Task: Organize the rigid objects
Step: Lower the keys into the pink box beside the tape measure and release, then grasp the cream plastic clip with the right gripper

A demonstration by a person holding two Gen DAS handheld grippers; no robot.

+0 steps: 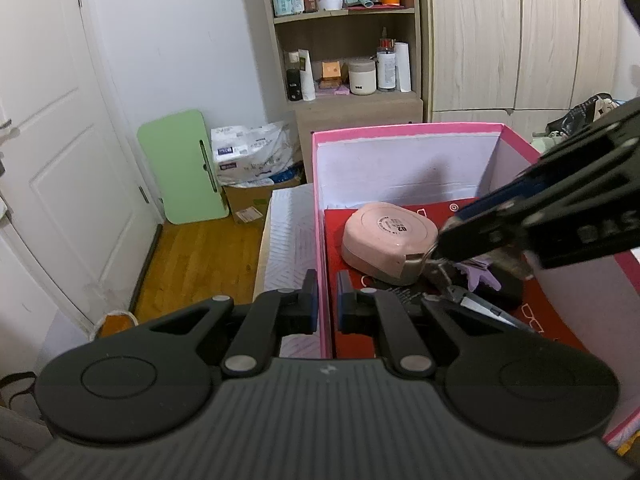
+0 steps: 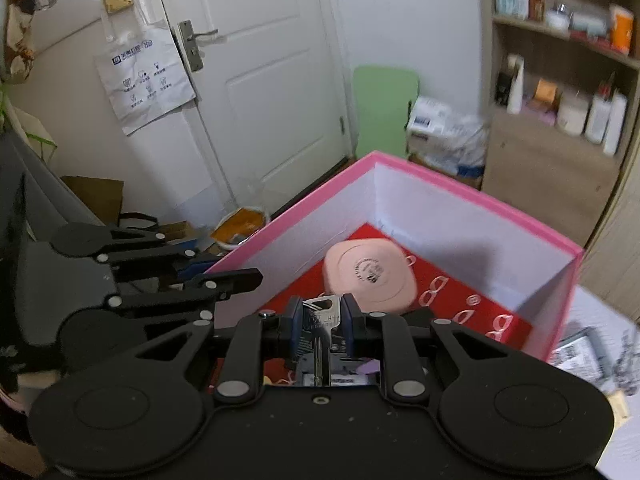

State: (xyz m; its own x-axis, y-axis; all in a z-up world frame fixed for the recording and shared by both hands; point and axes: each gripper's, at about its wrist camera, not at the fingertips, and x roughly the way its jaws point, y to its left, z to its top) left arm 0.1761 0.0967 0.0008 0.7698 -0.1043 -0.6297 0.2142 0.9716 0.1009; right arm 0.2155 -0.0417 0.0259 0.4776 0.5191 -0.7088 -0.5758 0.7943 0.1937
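A pink box (image 1: 400, 128) (image 2: 460, 188) with white inner walls and a red floor stands open in both views. A rounded pink case (image 1: 384, 236) (image 2: 370, 276) lies inside it. My left gripper (image 1: 325, 296) (image 2: 216, 270) is shut on the box's left wall near the front corner. My right gripper (image 2: 322, 308) (image 1: 438, 246) hangs over the inside of the box, shut on a silver key (image 2: 324, 314) (image 1: 438, 270). More metal pieces and a purple tag (image 1: 480, 274) dangle below the key.
A black object (image 1: 510, 290) lies on the box floor under the right gripper. Behind the box stand a shelf unit (image 1: 348, 60) with bottles, a wardrobe (image 1: 520, 40), a green board (image 1: 182, 172), a cardboard carton (image 1: 248, 196) and a white door (image 2: 260, 80).
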